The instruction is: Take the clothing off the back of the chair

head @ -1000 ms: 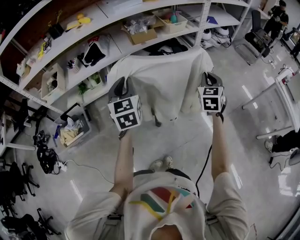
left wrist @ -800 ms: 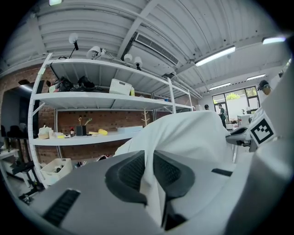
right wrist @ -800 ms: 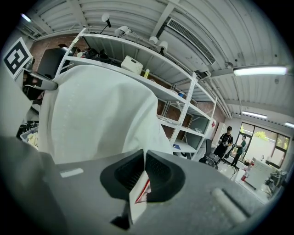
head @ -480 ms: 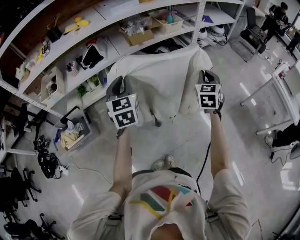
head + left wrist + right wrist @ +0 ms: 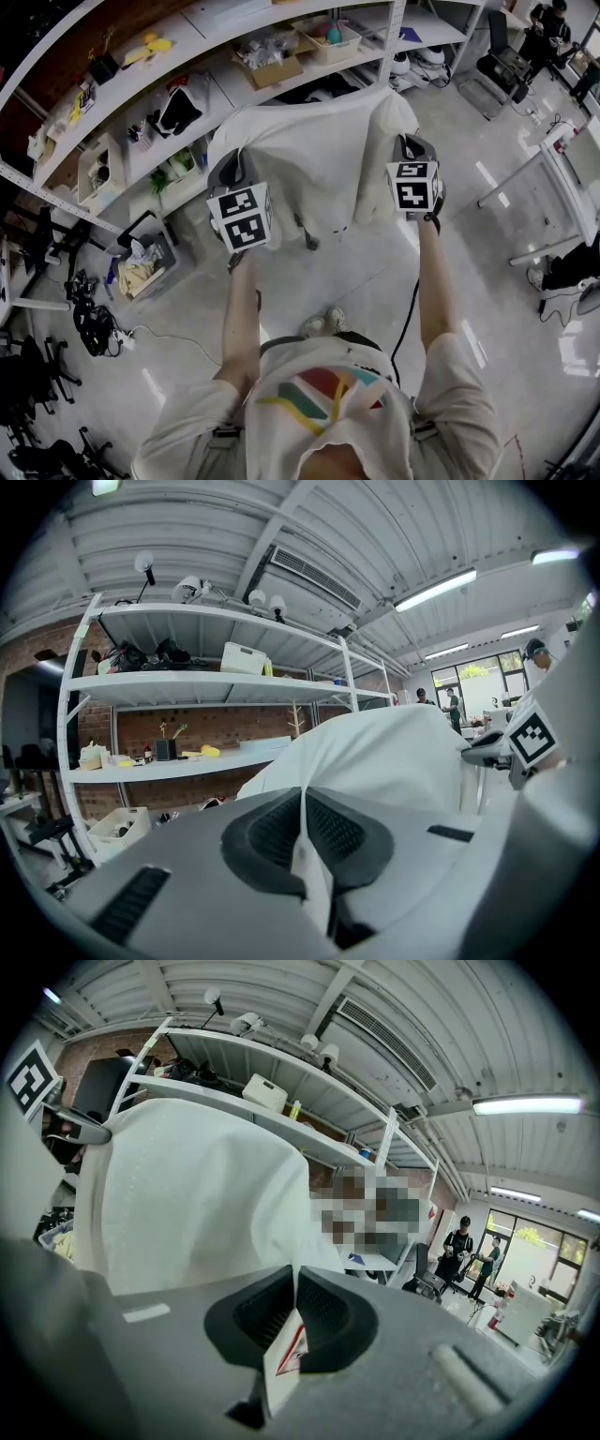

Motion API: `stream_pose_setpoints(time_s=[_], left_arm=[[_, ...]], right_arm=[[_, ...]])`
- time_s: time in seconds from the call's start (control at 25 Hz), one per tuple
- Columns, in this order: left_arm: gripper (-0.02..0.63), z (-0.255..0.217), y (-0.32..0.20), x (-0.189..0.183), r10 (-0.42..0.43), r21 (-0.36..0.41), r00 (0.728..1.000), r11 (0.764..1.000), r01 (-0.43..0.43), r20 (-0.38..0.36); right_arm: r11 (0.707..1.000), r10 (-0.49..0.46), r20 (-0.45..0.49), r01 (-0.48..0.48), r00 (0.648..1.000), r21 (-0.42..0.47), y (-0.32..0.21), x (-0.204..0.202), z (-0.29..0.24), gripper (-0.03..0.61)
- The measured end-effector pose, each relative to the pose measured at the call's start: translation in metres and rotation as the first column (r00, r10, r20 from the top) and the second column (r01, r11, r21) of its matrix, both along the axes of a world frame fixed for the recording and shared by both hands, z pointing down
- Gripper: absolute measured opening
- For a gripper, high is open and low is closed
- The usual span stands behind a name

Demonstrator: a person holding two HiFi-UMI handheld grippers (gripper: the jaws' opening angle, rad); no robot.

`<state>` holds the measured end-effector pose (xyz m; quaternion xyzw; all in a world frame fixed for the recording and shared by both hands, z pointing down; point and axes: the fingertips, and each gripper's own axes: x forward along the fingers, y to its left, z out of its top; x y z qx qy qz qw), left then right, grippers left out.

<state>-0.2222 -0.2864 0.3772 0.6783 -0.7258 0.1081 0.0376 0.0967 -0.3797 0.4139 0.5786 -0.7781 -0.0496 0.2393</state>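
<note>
Left gripper [image 5: 303, 799]: jaws have just been closing and now pinch a fold of clothing [image 5: 384, 752], smooth white cloth, between ribbed dark pads. Right gripper [image 5: 292, 1283]: clamped on a stiff white tag [image 5: 281, 1358] with a red triangle, seen only in its own view. Head view alone shows the clothing draped between both grippers, with shelves [image 5: 234, 84] beyond.

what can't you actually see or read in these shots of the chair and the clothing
chair back and seat: in all three views, covered by the draped clothing.
print on the label pinched in the right gripper: right gripper view, too small and seen nearly edge-on.
part of the shelving: right gripper view, under a blurred patch.
</note>
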Motion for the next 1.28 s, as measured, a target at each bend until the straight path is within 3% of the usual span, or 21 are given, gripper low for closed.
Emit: stream_pose_setpoints(time_s=[0.56,0.8,1.28], left_arm=[[0.014,-0.033,0.001,-0.008,-0.013,0.089,1.0,0.996,0.016,-0.025],[0.014,-0.062,-0.006,-0.018,-0.019,0.142,0.999,0.99,0.024,-0.041],[0.014,-0.144,-0.014,-0.022,-0.023,0.271,0.998,0.963,0.007,0.057]], right_arm=[[0.999,0.034,-0.019,-0.033,0.999,0.041,-0.004,0.02,-0.014,0.006],[0.992,0.057,-0.015,-0.055,0.998,0.11,-0.008,0.03,-0.044,0.006],[0.957,0.065,-0.025,-0.056,0.998,0.284,-0.012,0.038,-0.141,0.006]])
